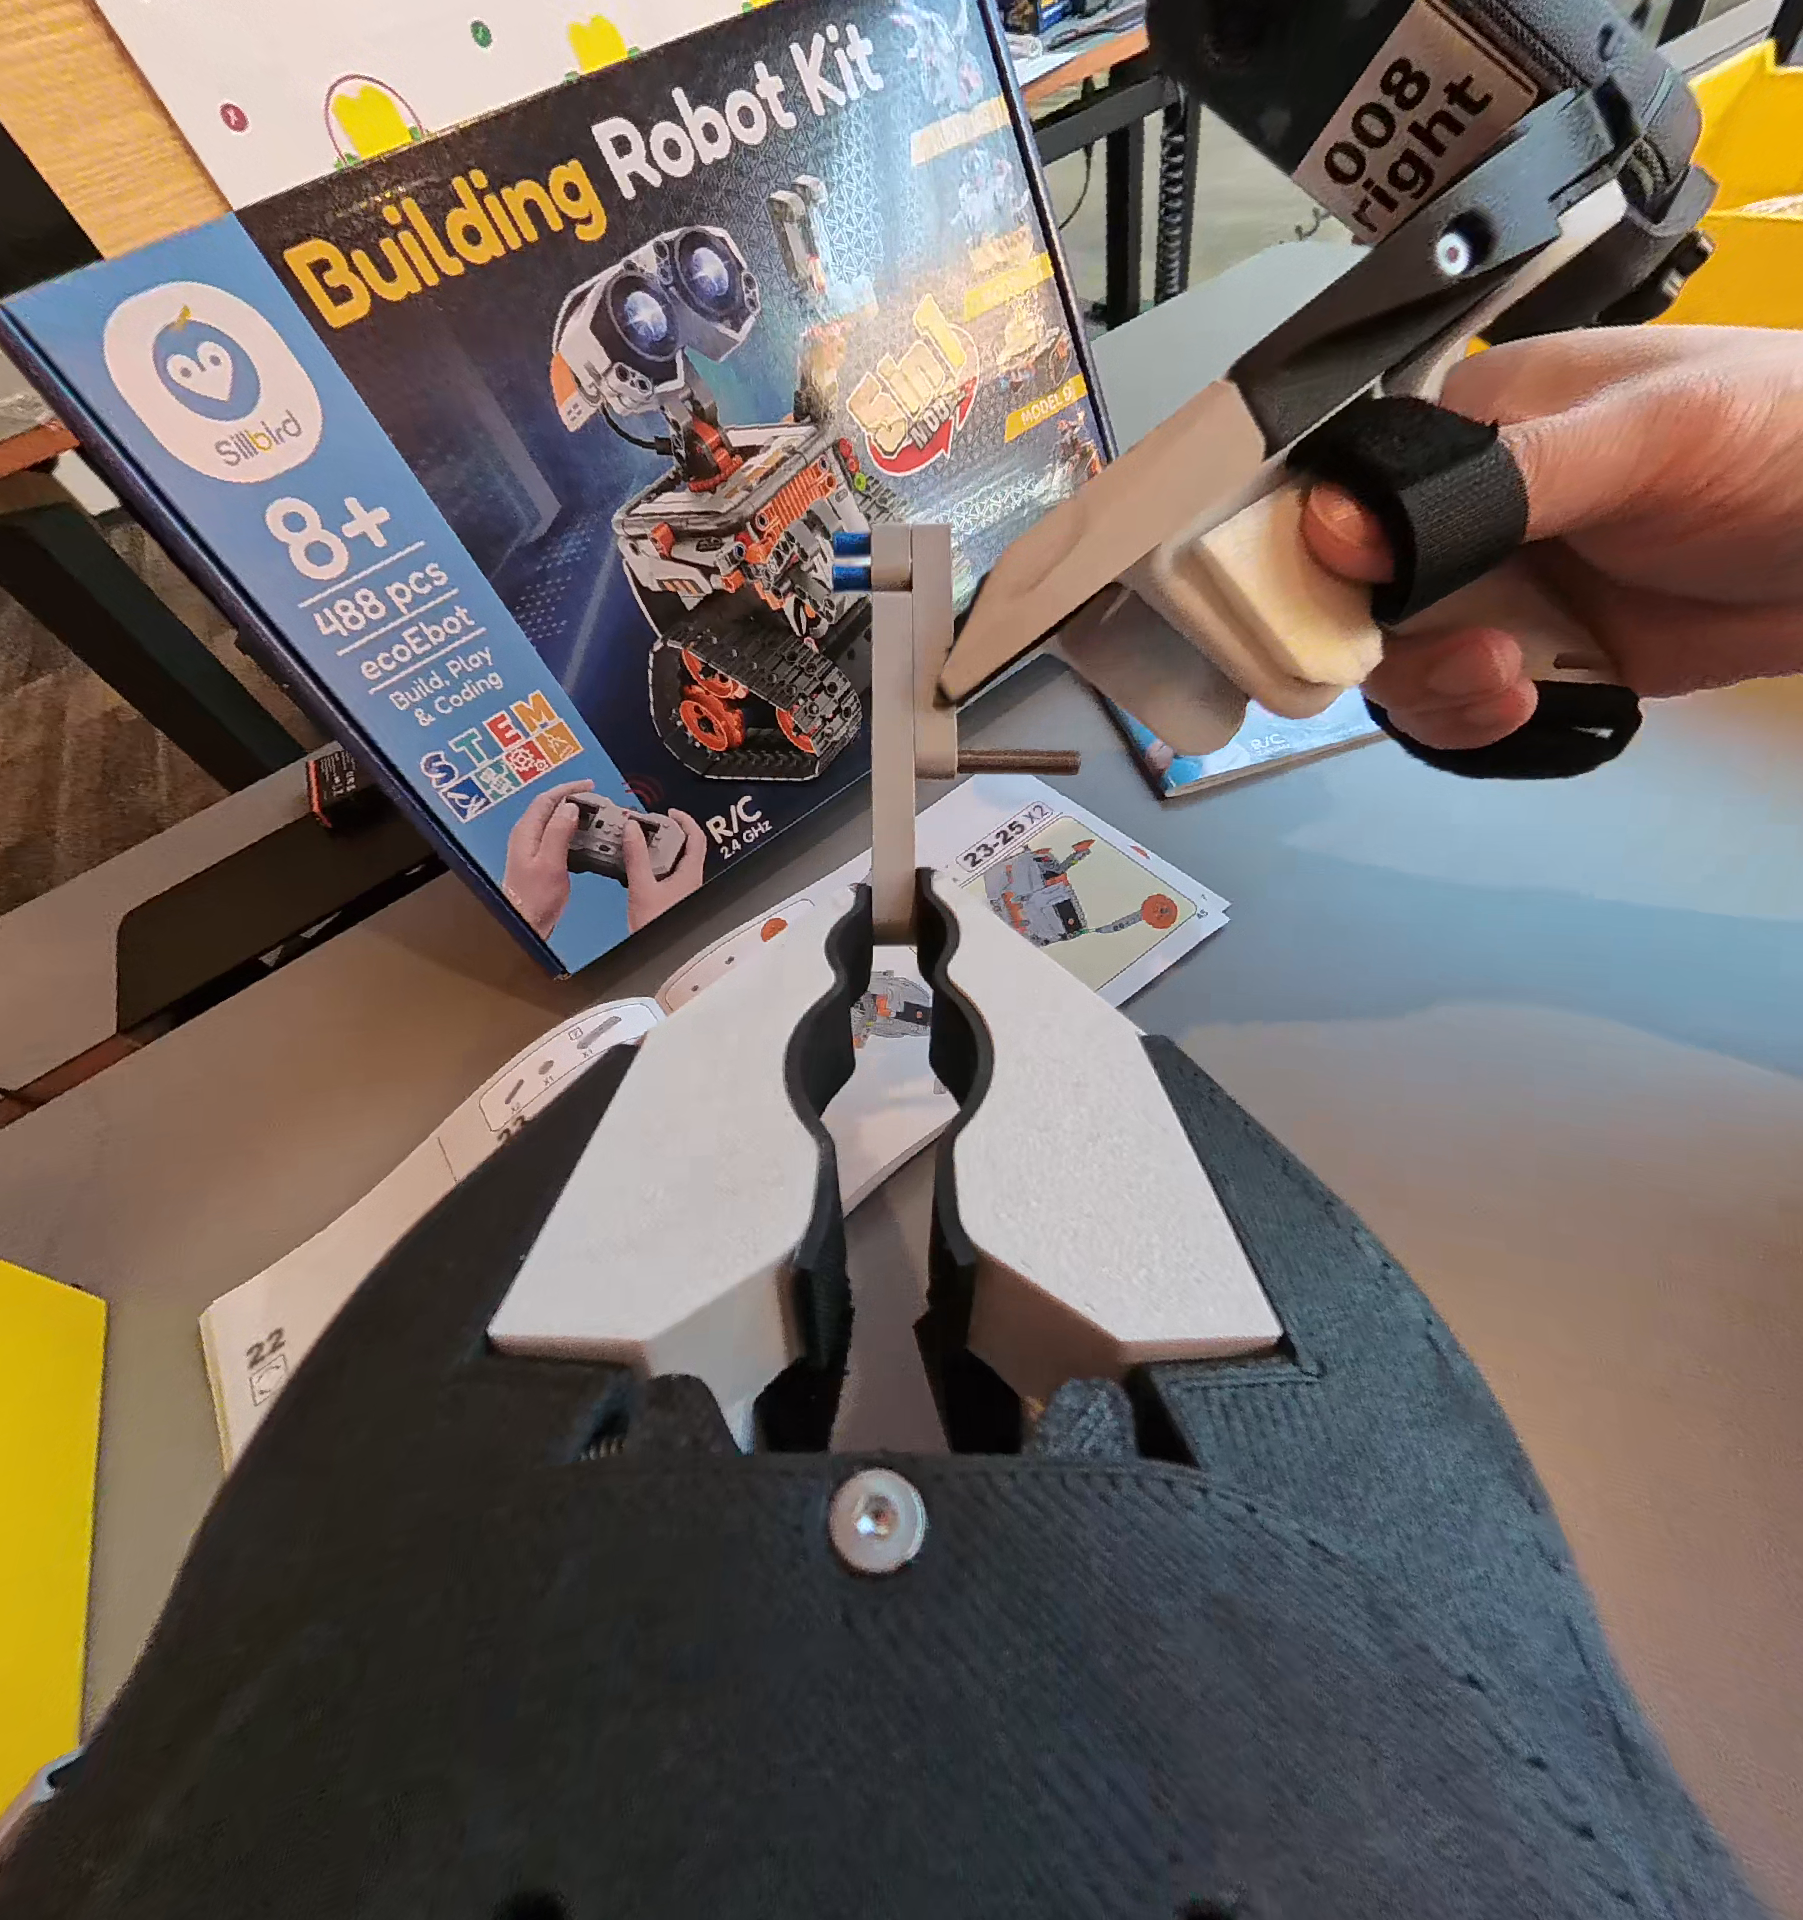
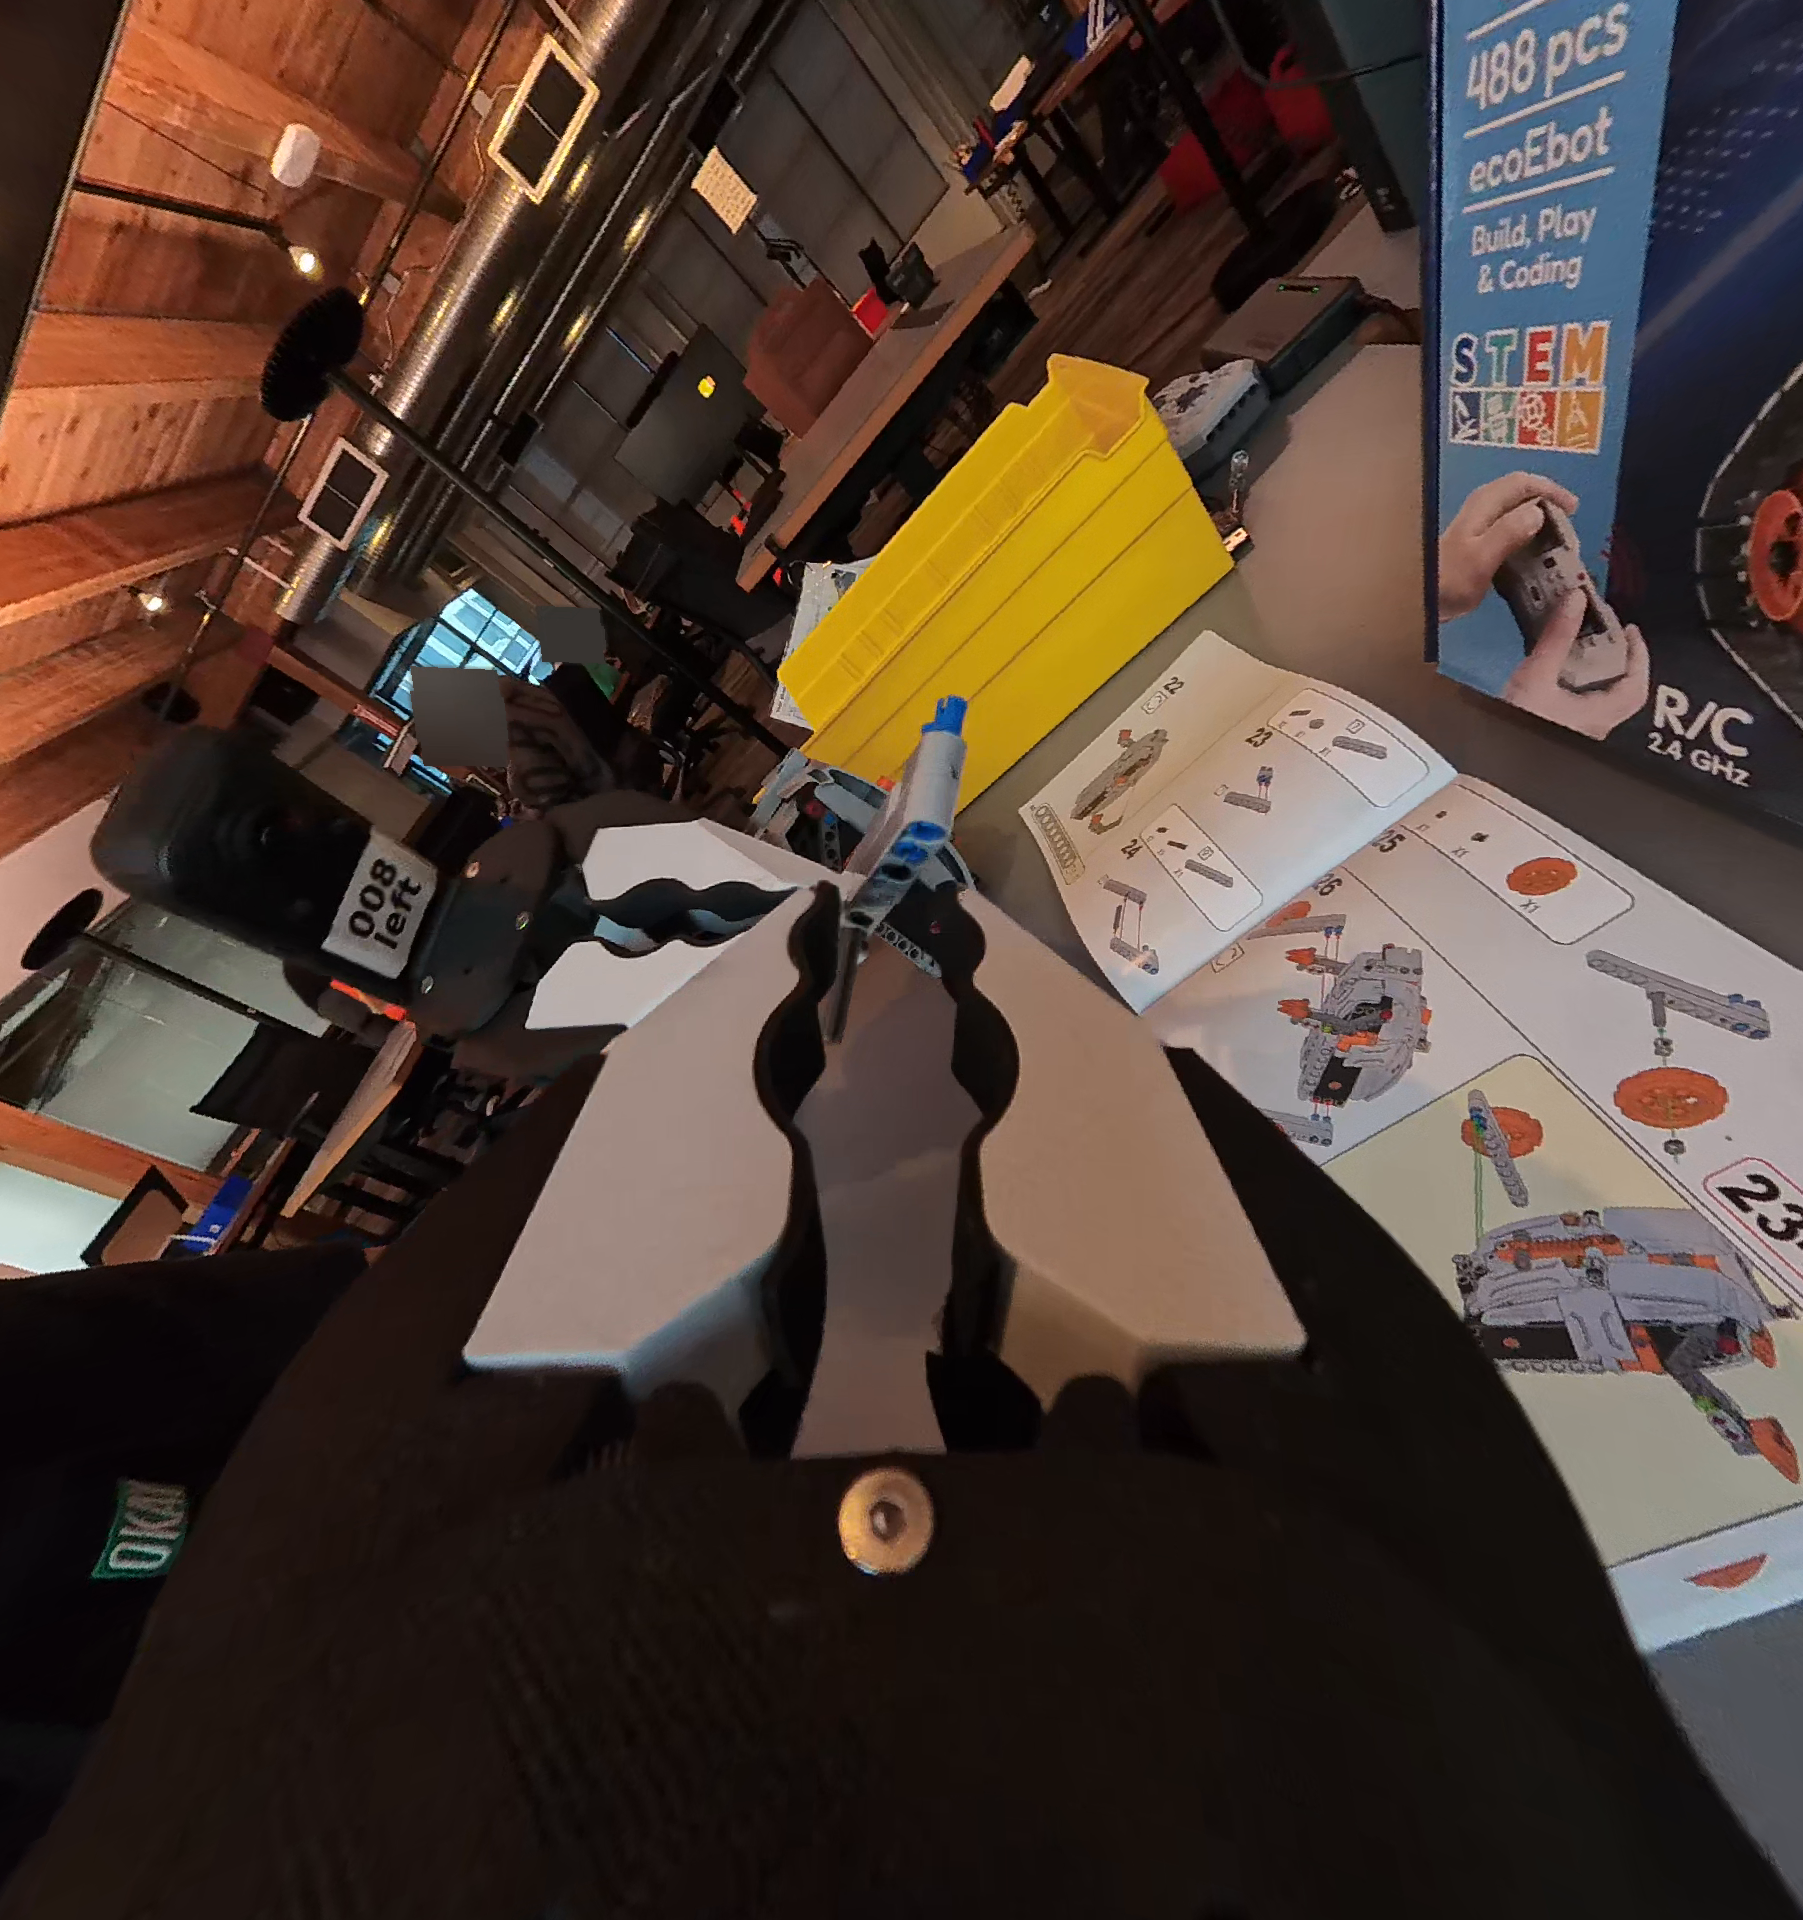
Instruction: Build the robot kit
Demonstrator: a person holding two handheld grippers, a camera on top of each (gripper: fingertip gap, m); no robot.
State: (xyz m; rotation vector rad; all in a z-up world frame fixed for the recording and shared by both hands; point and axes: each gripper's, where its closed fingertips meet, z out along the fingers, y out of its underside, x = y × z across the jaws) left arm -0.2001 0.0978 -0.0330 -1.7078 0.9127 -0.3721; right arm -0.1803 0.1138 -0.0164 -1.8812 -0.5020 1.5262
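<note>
Grey table (image 1: 1499, 1039), timber-ceilinged workshop (image 2: 149, 416)

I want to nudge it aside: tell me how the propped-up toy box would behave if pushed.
The toy box stands tilted on one edge, so it could tip or slide. It is thin cardboard, probably light. Its glossy face may be slippery.

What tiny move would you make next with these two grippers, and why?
Probably nudge the right gripper until the dark axle sits squarely between its fingers, then close. The left gripper clamps the grey beam upright, the axle juts from the beam's side, and the right gripper's tips are at the beam with the jaws apparently apart.
</note>
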